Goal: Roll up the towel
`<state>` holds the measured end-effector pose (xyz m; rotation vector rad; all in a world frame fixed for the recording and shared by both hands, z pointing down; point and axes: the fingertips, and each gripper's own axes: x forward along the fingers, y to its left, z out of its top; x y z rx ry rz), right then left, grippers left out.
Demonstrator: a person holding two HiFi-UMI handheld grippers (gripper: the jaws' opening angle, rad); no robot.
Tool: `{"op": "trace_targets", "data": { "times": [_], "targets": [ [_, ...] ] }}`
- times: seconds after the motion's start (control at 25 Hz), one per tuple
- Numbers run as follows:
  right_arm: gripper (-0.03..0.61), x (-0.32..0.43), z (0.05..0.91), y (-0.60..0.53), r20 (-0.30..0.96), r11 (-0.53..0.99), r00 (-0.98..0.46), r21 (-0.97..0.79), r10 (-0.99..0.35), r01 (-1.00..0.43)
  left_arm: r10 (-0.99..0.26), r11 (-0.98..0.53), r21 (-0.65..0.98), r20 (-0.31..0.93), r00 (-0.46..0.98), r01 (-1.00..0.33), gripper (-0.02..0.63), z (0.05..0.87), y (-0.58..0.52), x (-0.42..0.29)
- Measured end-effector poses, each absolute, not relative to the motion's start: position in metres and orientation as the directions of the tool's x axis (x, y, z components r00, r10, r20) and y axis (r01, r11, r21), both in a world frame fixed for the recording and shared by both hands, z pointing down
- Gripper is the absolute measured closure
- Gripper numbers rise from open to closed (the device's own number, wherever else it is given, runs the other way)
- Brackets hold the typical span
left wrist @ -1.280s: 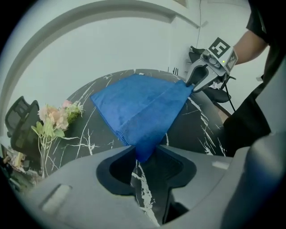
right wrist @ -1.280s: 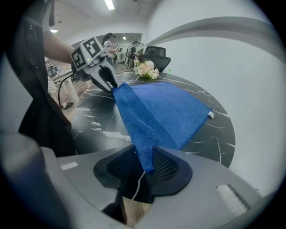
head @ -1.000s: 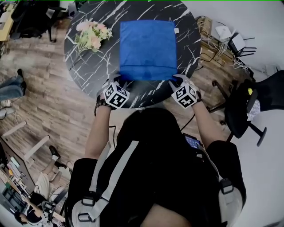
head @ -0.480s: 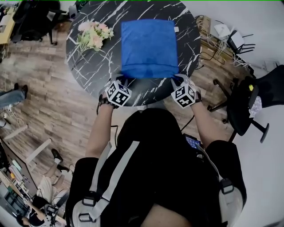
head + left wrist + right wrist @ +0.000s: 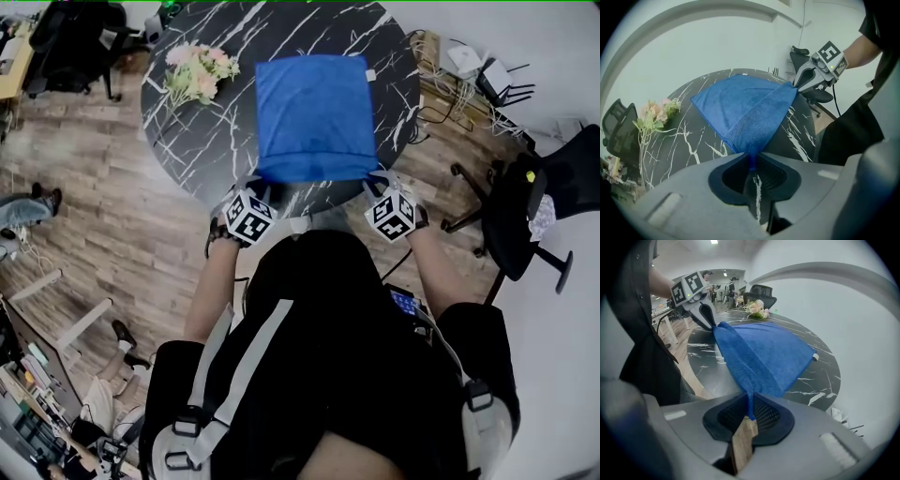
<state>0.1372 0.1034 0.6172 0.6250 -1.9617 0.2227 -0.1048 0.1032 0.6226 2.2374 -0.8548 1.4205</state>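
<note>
A round, black, white-veined surface [image 5: 220, 150] bears a blue towel [image 5: 314, 117] stretching away from the left hand-held gripper [image 5: 258, 182], and flowers [image 5: 197, 73] farther beyond, leftward.

The towel [image 5: 315, 117] lies on the table [image 5: 217, 136], flowers [image 5: 197, 71] to its left, left gripper [image 5: 257, 182] and right gripper [image 5: 376, 179] at its near corners.

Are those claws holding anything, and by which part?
The blue terry-cloth towel: the left gripper pinches its near left corner, the right gripper its near right corner, their jaws having just closed.
</note>
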Motion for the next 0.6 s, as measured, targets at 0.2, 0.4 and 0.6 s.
{"op": "trace_targets", "data": {
  "times": [0.2,0.4,0.6],
  "targets": [
    [0.535,0.135,0.613,0.109,0.868,0.836,-0.364,0.098,-0.337,-0.54,-0.304,-0.742,-0.017,0.9,0.313,-0.67,0.558,0.623,0.114,-0.106],
    [0.535,0.137,0.608,0.098,0.862,0.829,-0.37,0.097,-0.347,-0.551,-0.291,-0.735,-0.003,0.905,0.311,-0.678,0.56,0.617,0.106,-0.104],
    [0.535,0.137,0.587,0.074,0.833,0.805,-0.409,0.071,-0.373,-0.589,-0.305,-0.709,0.014,0.895,0.324,-0.705,0.558,0.601,0.09,-0.106]
  ]
}}
